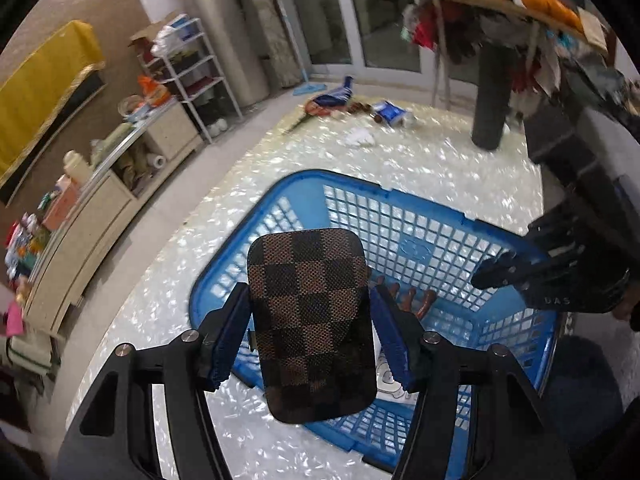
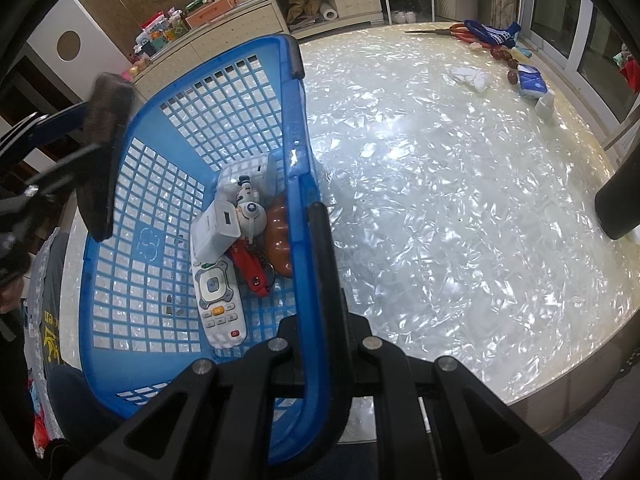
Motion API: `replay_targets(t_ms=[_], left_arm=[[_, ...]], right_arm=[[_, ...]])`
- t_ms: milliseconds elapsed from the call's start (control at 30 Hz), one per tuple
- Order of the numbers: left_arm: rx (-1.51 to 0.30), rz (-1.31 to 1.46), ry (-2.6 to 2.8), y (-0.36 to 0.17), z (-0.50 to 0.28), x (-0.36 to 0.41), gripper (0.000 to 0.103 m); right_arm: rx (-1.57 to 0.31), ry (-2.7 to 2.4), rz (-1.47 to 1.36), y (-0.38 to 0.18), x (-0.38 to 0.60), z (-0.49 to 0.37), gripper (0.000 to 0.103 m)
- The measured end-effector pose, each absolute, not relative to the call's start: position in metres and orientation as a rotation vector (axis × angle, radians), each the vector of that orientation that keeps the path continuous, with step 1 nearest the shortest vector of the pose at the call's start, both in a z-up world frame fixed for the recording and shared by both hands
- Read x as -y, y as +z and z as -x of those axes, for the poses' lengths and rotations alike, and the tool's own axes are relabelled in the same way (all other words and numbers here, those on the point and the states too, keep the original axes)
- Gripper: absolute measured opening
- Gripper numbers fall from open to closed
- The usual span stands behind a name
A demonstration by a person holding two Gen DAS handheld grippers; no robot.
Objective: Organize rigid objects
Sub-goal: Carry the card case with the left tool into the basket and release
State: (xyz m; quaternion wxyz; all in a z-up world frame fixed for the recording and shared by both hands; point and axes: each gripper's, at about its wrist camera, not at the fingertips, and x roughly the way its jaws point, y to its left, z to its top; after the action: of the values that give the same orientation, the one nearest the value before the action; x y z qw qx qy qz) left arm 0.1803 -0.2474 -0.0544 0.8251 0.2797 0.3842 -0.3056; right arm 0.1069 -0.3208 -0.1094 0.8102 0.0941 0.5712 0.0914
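My left gripper (image 1: 311, 312) is shut on a brown checkered case (image 1: 312, 320), its blue pads (image 1: 228, 340) pressing the two long sides. The case hangs above a blue plastic basket (image 1: 404, 200) on the pearly table. In the right wrist view the case (image 2: 105, 148) hovers over the basket's far left wall. My right gripper (image 2: 310, 236) is shut on the basket's near rim (image 2: 298, 152). It also shows at the basket's right edge as the right gripper (image 1: 504, 274). Inside the basket lie a white remote (image 2: 220, 304), a white adapter (image 2: 216, 232), a small figurine (image 2: 250, 208), a red item (image 2: 250, 268) and a brown item (image 2: 280, 240).
At the table's far side lie red-handled scissors (image 2: 456, 32), a blue cloth (image 2: 492, 34), brown beads (image 2: 506, 58), a white tissue (image 2: 470, 76) and a blue packet (image 2: 532, 84). A black cylinder (image 2: 618, 208) stands at the right edge. A cluttered low cabinet (image 1: 100, 208) lines the wall.
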Motion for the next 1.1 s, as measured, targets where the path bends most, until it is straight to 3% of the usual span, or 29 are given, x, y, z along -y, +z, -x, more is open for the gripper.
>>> replay_targets(t_ms=[133,200,567,733,833,900,1100], left_arm=[[-0.830,-0.635,-0.709,-0.067,-0.182,0.260,0.064],[-0.863,-0.638,-0.693,-0.075,-0.190,0.264,0.013],[-1.023,-0.663,-0.712,-0.125,-0.214,0.276,0.013],[-1.048,-0.678,-0.726,-0.128,-0.217,0.283,0.019],[-1.055,-0.682,-0.725,-0.131,-0.218,0.287,0.032],[-1.054,-0.693,-0.720,-0.130,-0.217,0.288,0.053],[-1.039,-0.683,-0.733,-0.125,-0.212,0.286,0.078]], right_arm=[[-1.219,0.195,-0.206,-0.109,0.321,-0.107,0.007],[-1.218,0.195,-0.207,-0.109,0.321,-0.107,0.007],[-1.218,0.195,-0.210,-0.108,0.320,-0.107,0.007],[-1.216,0.195,-0.214,-0.108,0.320,-0.107,0.007],[-1.216,0.194,-0.214,-0.108,0.320,-0.107,0.007],[-1.216,0.194,-0.213,-0.108,0.319,-0.107,0.007],[-1.215,0.195,-0.217,-0.108,0.319,-0.106,0.007]])
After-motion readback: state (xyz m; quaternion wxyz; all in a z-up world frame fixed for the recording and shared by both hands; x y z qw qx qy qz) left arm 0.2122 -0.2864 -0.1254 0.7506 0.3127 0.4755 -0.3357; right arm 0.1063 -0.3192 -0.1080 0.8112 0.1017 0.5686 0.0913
